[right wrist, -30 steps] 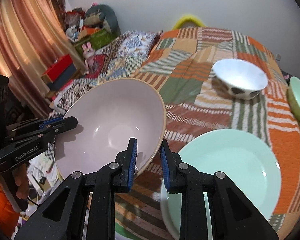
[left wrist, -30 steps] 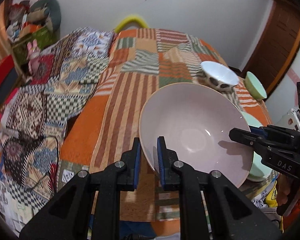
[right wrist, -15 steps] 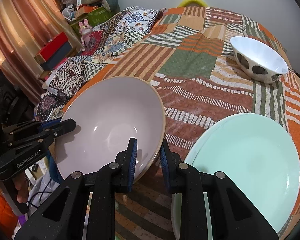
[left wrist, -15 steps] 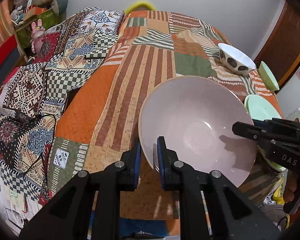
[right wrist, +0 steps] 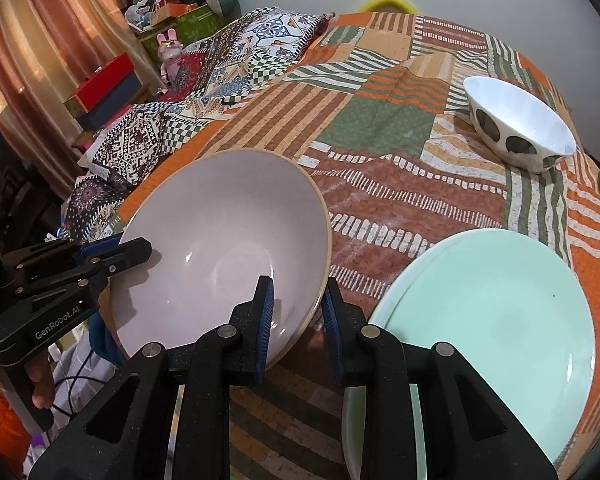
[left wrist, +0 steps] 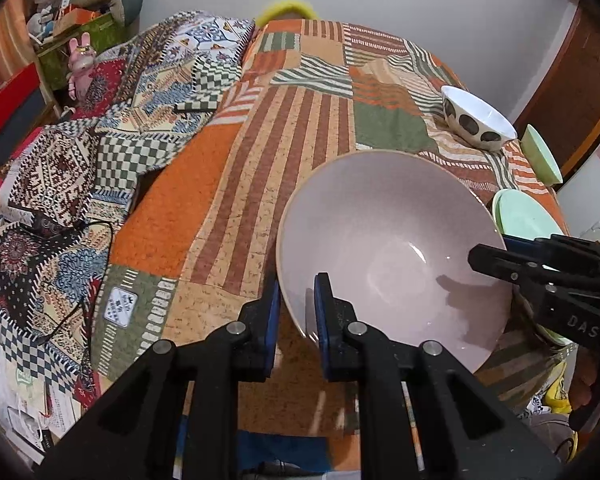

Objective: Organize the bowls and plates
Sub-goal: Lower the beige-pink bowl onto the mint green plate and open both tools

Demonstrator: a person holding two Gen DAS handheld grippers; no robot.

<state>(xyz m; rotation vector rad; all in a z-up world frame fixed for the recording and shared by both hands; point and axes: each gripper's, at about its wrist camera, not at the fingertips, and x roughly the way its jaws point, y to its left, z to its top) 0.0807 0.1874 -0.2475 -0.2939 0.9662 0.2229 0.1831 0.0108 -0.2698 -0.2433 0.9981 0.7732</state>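
Observation:
A large pale pink bowl (left wrist: 388, 240) (right wrist: 220, 232) sits low over the patchwork tablecloth, tilted, near the table's front edge. My left gripper (left wrist: 297, 280) is shut on its near-left rim, one pad inside and one outside. Its black tip shows at the bowl's left edge in the right wrist view (right wrist: 140, 246). My right gripper (right wrist: 299, 282) straddles the opposite rim; its jaws are opening, and a thin gap shows between the outer pad and the rim. A mint green plate (right wrist: 492, 312) lies just right of the bowl.
A white bowl with dark spots (right wrist: 520, 124) stands at the back right, and a small green bowl (left wrist: 540, 156) beyond it at the table's edge. Folded patterned blankets (left wrist: 100, 140) and boxes crowd the left side. Striped cloth (left wrist: 292, 140) stretches behind the pink bowl.
Both grippers have sunk with the pink bowl toward the tablecloth. The right gripper's pads have spread slightly apart around the rim. The left grip is unchanged.

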